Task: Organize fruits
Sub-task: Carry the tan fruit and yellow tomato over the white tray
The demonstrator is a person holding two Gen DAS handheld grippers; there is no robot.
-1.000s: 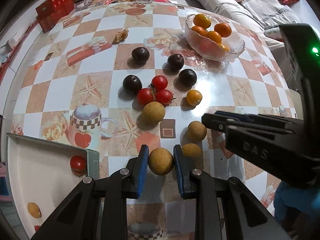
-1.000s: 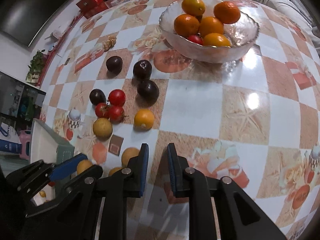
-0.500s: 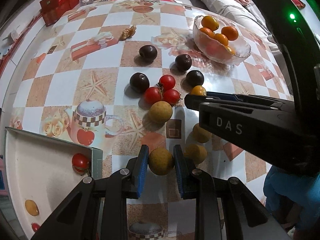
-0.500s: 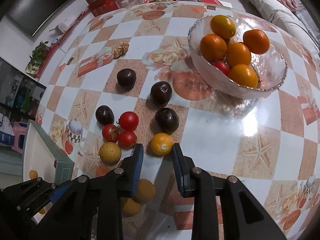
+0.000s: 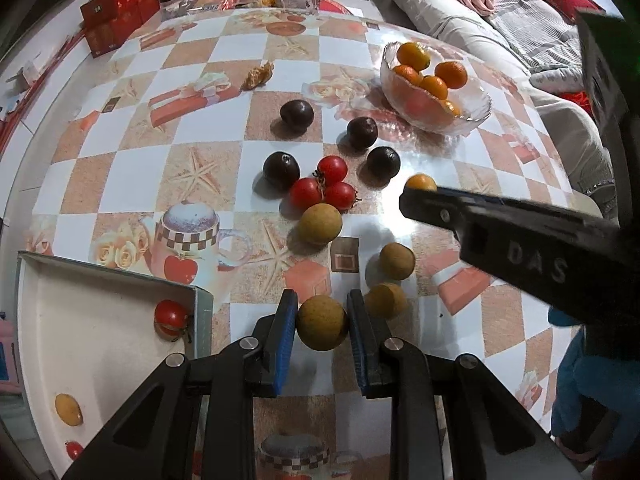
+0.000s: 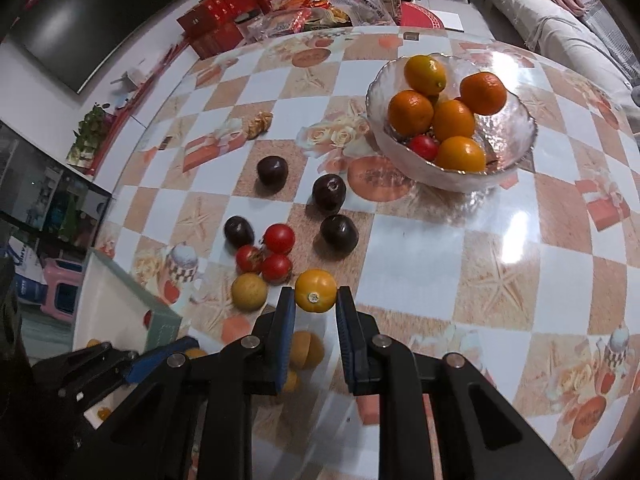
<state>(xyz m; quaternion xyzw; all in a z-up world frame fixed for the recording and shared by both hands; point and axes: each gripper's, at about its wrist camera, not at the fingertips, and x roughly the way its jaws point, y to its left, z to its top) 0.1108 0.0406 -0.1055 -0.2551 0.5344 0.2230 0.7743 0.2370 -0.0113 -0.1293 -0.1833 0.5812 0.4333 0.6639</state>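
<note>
Lying scattered across the checked tabletop: four dark purple round fruits, three red tomatoes clustering together among them, and tan-yellow round fruits sitting just below the tomatoes. Being pinched between blue pads: one tan-yellow fruit in the left wrist view, one small orange fruit, stem scar facing the camera, in the right wrist view. Filling the glass bowl: several oranges piling over a red tomato. Resting inside the white tray: tomatoes and a small yellow fruit.
</note>
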